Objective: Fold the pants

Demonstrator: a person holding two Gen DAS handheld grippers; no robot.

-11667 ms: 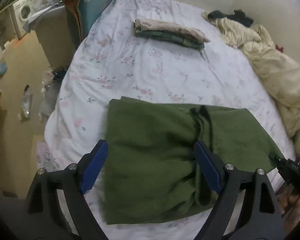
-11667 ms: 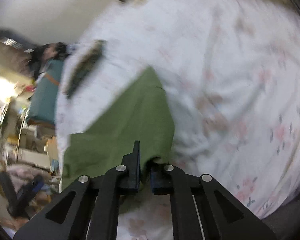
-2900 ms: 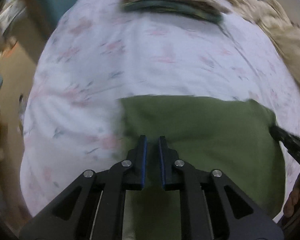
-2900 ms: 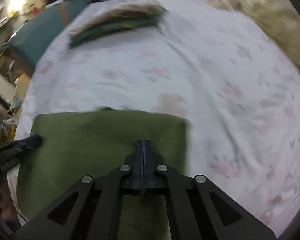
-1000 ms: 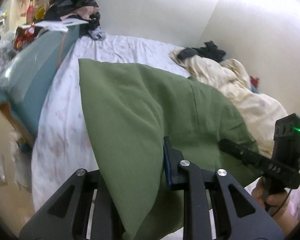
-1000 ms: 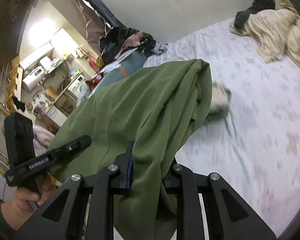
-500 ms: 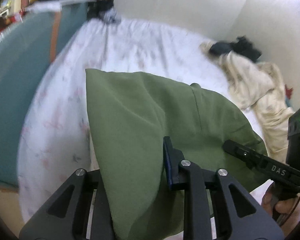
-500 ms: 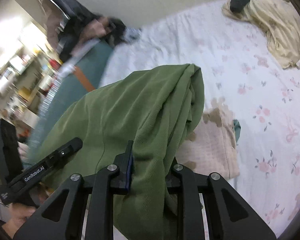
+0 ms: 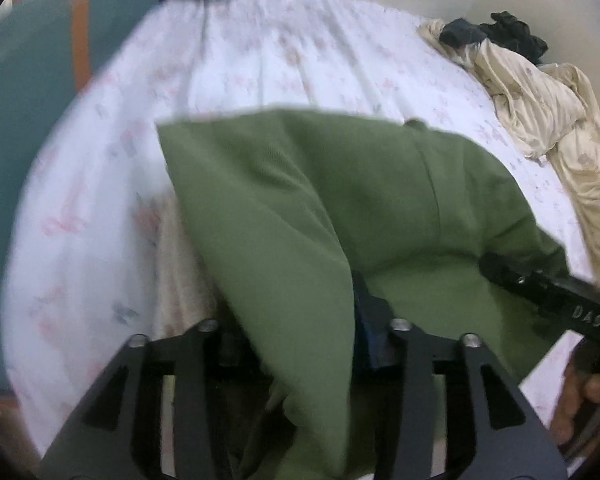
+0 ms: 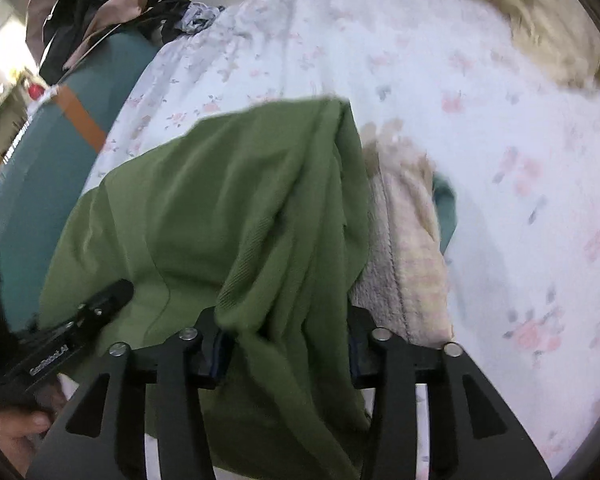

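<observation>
Pants [image 9: 300, 200], olive green and folded into a thick bundle, were seen filling the centre and lower half of both wrist views, draped over a pile of folded clothes [image 10: 404, 248] on the bed. Only the right edge of that pile was exposed in the right wrist view: a cream, towel-like layer with a sliver of dark green beneath it, just right of centre. A white sheet with pink flowers [image 10: 500, 140] was noted across the upper and right parts of the frames. A crumpled cream blanket [image 9: 540, 112] was recorded at the upper right of the left wrist view, with dark garments at its top end. A teal upholstered piece with an orange strap [image 10: 60, 128] was seen at the left edge, heaped with dark clothing at the upper left.

The left gripper [image 9: 292, 336] was seen at the bottom centre of its view, its jaws just having been opening, parted with a fold of the pants hanging loosely between them; the cloth appeared released. The right gripper [image 10: 284, 348] was likewise found at the bottom centre of its view, its jaws just having been opening, standing apart with green fabric bunched between them and no longer clamped. Each gripper was caught in the other's view at a lower corner, gripped by a hand [image 9: 580, 404].
</observation>
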